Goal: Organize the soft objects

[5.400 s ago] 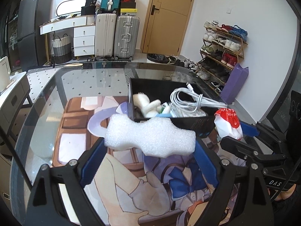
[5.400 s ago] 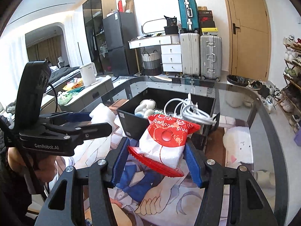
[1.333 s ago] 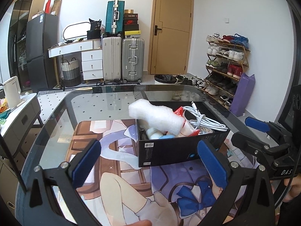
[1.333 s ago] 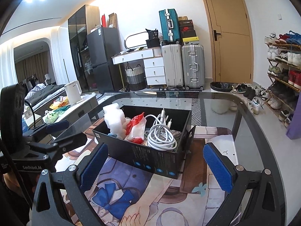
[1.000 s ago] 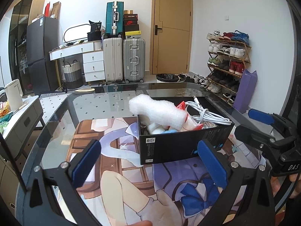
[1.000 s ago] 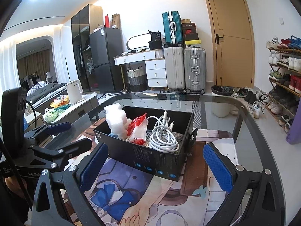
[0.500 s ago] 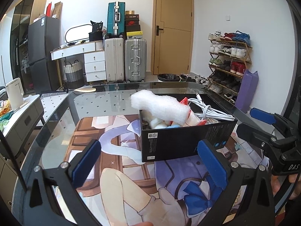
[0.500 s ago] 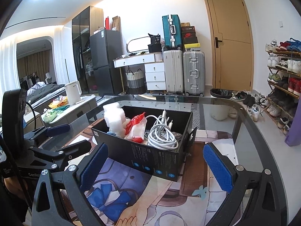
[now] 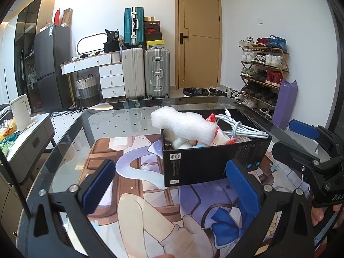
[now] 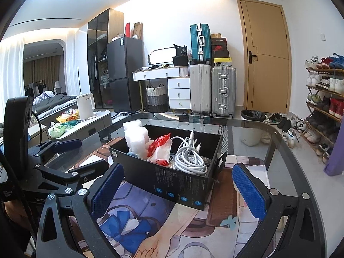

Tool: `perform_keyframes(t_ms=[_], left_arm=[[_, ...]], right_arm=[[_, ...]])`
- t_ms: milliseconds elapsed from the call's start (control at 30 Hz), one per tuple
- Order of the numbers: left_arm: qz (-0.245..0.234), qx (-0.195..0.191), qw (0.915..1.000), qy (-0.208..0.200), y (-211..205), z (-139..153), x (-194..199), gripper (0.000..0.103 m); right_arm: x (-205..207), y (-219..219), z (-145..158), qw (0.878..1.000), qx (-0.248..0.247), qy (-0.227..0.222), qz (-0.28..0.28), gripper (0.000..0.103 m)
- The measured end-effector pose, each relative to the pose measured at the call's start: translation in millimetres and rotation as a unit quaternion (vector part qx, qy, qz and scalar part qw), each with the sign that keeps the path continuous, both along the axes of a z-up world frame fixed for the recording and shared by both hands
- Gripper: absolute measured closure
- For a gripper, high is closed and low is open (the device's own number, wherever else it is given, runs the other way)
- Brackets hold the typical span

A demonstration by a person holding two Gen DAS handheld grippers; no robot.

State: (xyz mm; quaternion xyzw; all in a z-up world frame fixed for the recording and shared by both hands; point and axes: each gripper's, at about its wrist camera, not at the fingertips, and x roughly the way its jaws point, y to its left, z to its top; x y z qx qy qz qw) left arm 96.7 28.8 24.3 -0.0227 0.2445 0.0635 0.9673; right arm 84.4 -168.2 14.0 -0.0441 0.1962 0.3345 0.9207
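Observation:
A black box (image 9: 212, 163) (image 10: 185, 182) stands on the printed mat. In it lie a white foam piece (image 9: 182, 126) (image 10: 136, 137) that sticks up over the left end, a red and white packet (image 10: 160, 148) (image 9: 219, 135) and a coiled white cable (image 10: 190, 157) (image 9: 238, 128). My left gripper (image 9: 172, 185) is open and empty, in front of the box. My right gripper (image 10: 178, 187) is open and empty, also in front of the box. Each gripper shows in the other's view, the right one (image 9: 309, 148) and the left one (image 10: 64, 159).
The printed mat (image 9: 150, 204) covers a glass table (image 10: 268, 133) with rounded edges. Beyond it are suitcases (image 9: 146, 71), a white drawer unit (image 9: 109, 79), a door, a shoe rack (image 9: 262, 64) at the right and a low cabinet with a kettle (image 10: 86, 105) at the left.
Both grippers let go of the foam and the packet, which now lie in the box. Both grippers have since drawn back from the box, open and empty.

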Motion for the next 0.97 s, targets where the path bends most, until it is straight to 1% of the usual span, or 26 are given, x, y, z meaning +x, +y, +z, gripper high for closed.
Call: perform_keyframes(t_ms=[967], left_arm=[[0.01, -0.005, 0.9999, -0.001, 0.6, -2.2, -0.4, 0.0]], right_arm=[[-3.4, 1.4, -1.3, 1.0, 0.003, 0.001, 0.001, 0.001]])
